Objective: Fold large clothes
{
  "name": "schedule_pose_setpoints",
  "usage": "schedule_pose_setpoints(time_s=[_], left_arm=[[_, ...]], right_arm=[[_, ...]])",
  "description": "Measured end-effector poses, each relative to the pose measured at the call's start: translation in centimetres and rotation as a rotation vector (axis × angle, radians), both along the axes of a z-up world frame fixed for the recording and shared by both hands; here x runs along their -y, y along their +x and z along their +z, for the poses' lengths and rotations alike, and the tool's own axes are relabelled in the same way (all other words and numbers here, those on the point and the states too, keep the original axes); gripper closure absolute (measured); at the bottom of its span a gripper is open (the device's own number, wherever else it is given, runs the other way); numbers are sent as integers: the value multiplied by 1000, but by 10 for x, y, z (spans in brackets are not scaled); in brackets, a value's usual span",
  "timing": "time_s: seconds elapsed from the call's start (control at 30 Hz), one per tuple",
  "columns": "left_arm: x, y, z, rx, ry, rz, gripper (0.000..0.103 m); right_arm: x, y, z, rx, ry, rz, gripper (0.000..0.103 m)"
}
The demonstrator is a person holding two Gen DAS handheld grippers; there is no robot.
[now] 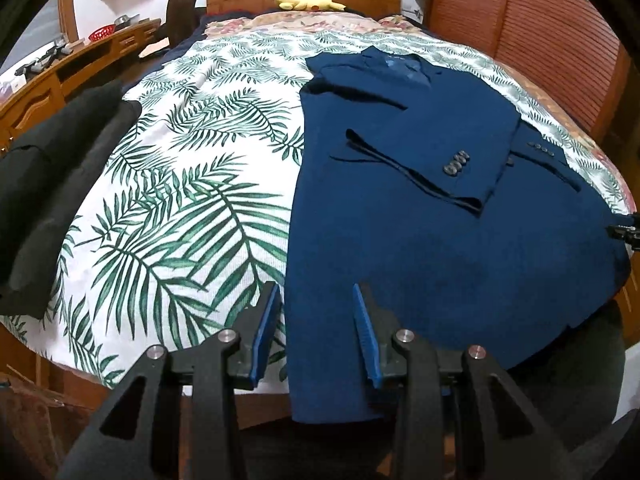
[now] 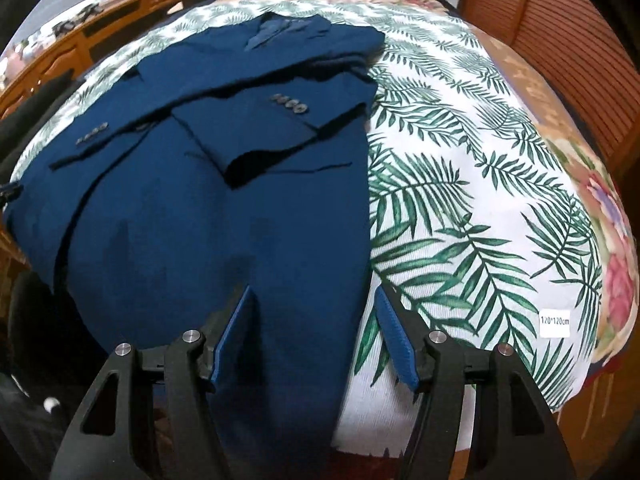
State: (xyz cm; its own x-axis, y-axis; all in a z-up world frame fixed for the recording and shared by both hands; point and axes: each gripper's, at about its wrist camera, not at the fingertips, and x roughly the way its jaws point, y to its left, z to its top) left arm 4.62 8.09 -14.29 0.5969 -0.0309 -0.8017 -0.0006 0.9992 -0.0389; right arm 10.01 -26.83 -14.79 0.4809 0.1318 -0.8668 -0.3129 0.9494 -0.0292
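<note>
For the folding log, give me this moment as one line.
stage: reaching for hem | blue suit jacket: flat, sleeves folded in | left gripper: open, left hem edge | right gripper: open, right hem edge

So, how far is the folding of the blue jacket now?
Done: the jacket lies flat on the leaf-print sheet, with both sleeves folded across its front.

In hand: the left tool and right tool are open over the two bottom corners of the hem; neither grips cloth yet.

Left: probably gripping the hem and folding the bottom up toward the collar.
</note>
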Motion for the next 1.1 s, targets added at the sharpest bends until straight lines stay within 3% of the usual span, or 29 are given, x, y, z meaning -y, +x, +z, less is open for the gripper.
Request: schedule_pose_setpoints(time_s=[0.27,0.9,0.93,1.0,1.1], left_arm=[[-1,0,0,-13,-27,15,67],[-1,-8,-5,-10,-40,22,67],[0,-10,-5,-8,-43,20,68],[0,-12,-1,3,-67,26,88],[2,-13,10,20,-101,10,102]], right_arm=[[-9,-6,-1,-33,52,49,42],[-19,-17,-12,-62,-7,89,44],[-19,-17,-11,-62,1,83,47],[-21,-17,-9,-48,16,75,64],[-24,-18,-4,-23,40,69,85]])
